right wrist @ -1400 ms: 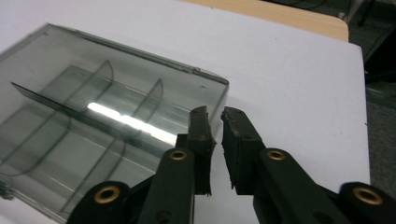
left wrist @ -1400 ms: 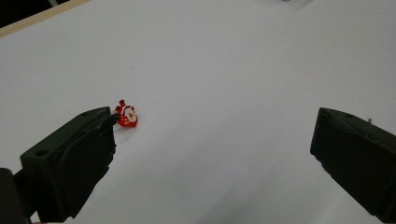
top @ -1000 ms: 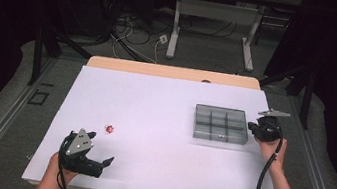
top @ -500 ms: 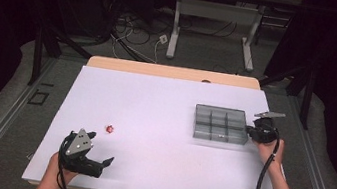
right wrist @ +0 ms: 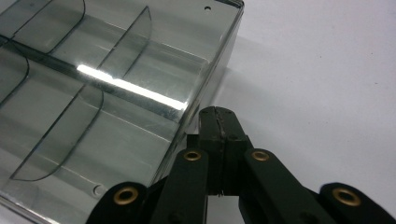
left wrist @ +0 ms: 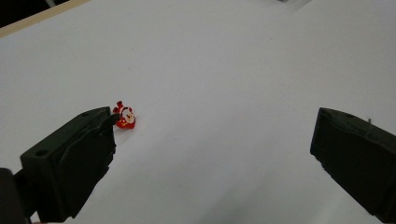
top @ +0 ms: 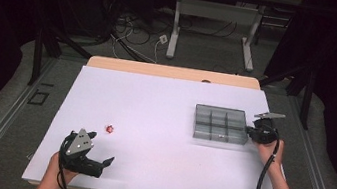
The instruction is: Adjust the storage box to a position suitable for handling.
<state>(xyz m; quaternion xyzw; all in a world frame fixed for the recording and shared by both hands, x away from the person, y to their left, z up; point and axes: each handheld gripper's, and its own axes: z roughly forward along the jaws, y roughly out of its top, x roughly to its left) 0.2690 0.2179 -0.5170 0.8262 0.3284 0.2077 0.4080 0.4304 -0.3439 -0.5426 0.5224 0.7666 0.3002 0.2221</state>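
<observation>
Nothing has moved: right gripper (right wrist: 217,122), jaws closed empty, rests against the tray (right wrist: 211,74); left gripper (left wrist: 210,154) gapes near a red toy (left wrist: 124,116).

Glossy clear plastic tray (right wrist: 116,88), matt white table (top: 162,124), matt black plastic right gripper (right wrist: 219,122)

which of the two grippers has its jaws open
The left gripper, near the small red figure: its jaws stand wide apart with nothing between them. The right gripper, beside the clear grey compartment box, has its jaws pressed together.
</observation>
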